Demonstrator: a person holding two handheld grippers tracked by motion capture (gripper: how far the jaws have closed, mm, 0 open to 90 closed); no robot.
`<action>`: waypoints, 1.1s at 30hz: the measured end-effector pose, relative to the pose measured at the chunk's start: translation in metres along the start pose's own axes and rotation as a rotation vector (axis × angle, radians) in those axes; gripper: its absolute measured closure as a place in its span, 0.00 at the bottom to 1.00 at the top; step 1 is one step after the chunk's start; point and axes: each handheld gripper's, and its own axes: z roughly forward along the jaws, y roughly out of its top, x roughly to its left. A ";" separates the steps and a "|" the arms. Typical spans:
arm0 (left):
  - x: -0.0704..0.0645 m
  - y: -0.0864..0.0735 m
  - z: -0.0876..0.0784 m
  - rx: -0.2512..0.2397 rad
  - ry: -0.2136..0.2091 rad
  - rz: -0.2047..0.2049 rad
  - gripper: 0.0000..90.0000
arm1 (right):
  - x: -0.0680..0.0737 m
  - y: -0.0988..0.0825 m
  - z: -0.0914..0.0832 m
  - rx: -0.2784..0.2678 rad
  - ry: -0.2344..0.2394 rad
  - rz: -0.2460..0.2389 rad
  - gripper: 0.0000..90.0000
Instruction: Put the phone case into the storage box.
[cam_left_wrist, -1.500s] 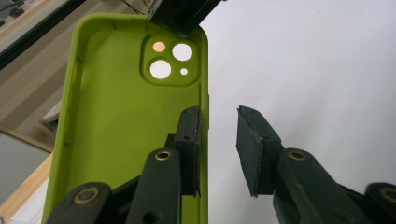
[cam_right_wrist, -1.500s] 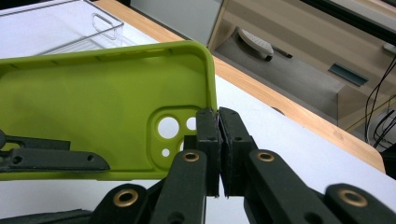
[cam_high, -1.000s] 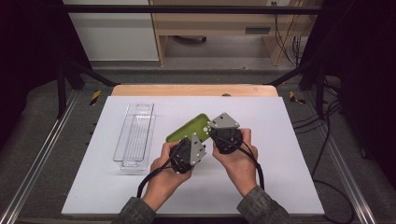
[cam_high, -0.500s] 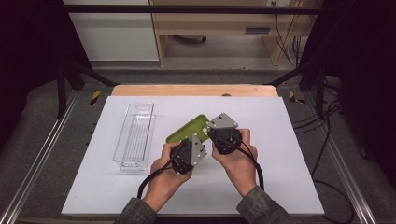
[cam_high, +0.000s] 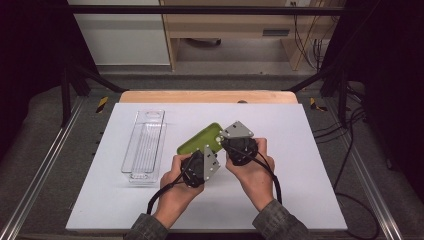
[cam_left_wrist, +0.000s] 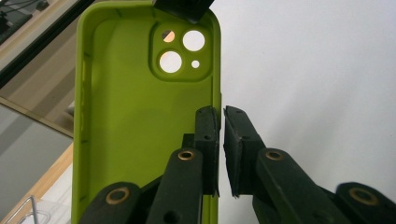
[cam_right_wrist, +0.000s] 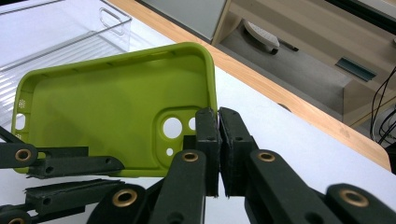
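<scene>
Both grippers already have the lime-green soft silicone phone case, w/ camera cut-outs, held up off the white tabletop; it hangs betw. the two hands, inside facing the cameras. So pick-up looks done. What's left, judging by layout: prob. carry it over to the clear plastic ribbed tray, which lies well apart on the far side of the left gripper & has nothing in it.

Left gripper: jaws have just been closing, now nearly together, w/ the case's long side wall pinched betw. the pads — one pad inside the shell, the other outside, below the camera holes.

Right gripper: jaws clamped tight on the case's edge by the camera-hole corner, thin wall sandwiched betw. them, no visible gap. Its tip also shows at the top of the left gripper view, biting the end wall.

The case is thin & floppy, so prob. needs both grips kept on while moving.
</scene>
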 end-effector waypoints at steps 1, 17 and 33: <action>0.000 0.000 0.000 0.000 0.001 0.000 0.93 | 0.000 0.000 0.000 -0.001 0.000 -0.002 0.97; -0.001 -0.002 -0.001 -0.003 0.020 0.002 0.96 | 0.002 0.002 -0.001 -0.002 -0.002 -0.008 0.97; 0.005 -0.005 -0.002 -0.029 0.003 -0.061 0.97 | 0.002 0.002 -0.003 -0.033 0.050 -0.011 0.89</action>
